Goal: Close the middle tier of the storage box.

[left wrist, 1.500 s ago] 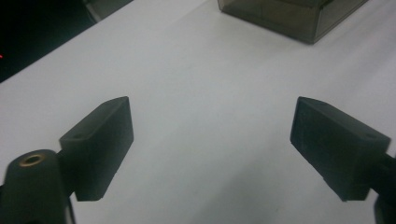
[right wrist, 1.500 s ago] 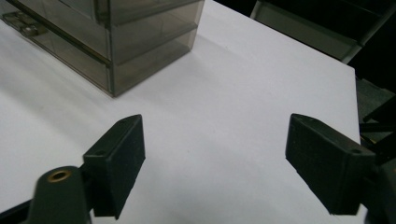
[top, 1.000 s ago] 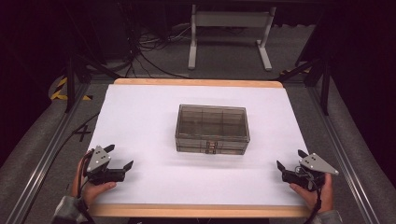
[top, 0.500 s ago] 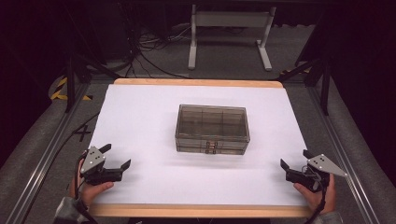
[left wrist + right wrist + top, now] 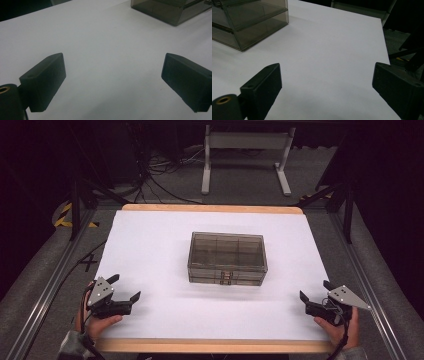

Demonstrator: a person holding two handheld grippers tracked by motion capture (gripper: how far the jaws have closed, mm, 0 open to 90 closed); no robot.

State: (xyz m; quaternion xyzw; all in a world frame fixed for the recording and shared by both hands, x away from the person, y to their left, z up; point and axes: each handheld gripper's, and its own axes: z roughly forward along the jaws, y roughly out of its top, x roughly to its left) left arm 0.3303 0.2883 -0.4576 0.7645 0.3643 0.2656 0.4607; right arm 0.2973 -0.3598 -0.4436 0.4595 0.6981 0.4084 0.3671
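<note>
High view: my left gripper (image 5: pixel 121 290) at 7, right gripper (image 5: pixel 316 292) at 5, both agape, empty. Box (image 5: pixel 226 258) untouched mid-bench (image 5: pixel 150 245); probably reach next.

My left claw (image 5: pixel 124 288) sits low at the near left corner of the desk (image 5: pixel 150 245), its jaws spread wide with nothing between them, and my left hand (image 5: pixel 97 322) grips it from behind at the desk's near edge. My right claw (image 5: pixel 314 292) sits at the near right corner of the desk, jaws likewise wide apart and empty, with my right hand (image 5: pixel 342 330) wrapped around its handle just off the near edge.
</note>
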